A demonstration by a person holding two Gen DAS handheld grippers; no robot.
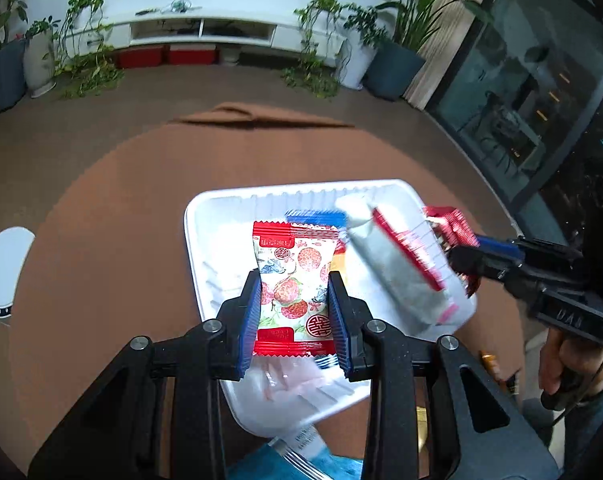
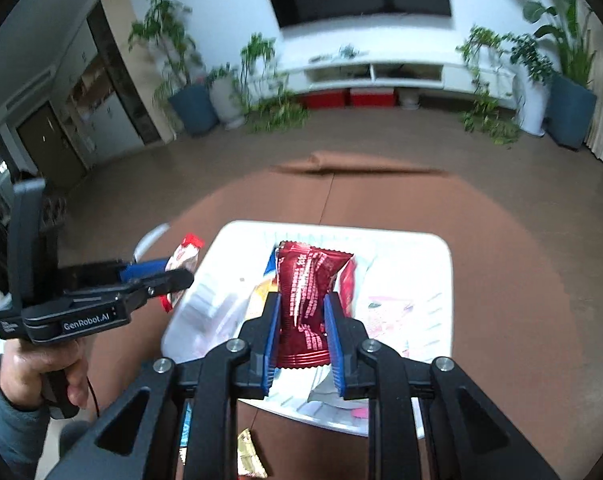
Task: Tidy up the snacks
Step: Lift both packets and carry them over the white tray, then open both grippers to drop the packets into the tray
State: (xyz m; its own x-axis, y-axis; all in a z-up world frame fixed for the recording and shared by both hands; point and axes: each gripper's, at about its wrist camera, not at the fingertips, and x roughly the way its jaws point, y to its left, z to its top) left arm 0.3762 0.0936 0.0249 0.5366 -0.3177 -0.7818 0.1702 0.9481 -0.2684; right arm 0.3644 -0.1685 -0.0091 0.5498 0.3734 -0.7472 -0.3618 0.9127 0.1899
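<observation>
A white tray (image 1: 205, 216) sits on the brown round table and holds several snack packets. My left gripper (image 1: 295, 296) is shut on a white packet with red fruit print (image 1: 293, 280), held above the tray's near half. My right gripper (image 2: 301, 320) is shut on a dark red packet (image 2: 307, 296) above the tray (image 2: 433, 248). In the left wrist view the right gripper (image 1: 465, 256) comes in from the right with the red packet (image 1: 449, 222). In the right wrist view the left gripper (image 2: 177, 272) shows at the left with its packet (image 2: 183, 254).
A grey and red packet (image 1: 393, 264) lies in the tray's right side. A white round object (image 1: 1, 272) sits at the table's left edge. Loose packets lie by the table's near edge: a blue one (image 1: 301, 464) and a gold one (image 2: 249, 456).
</observation>
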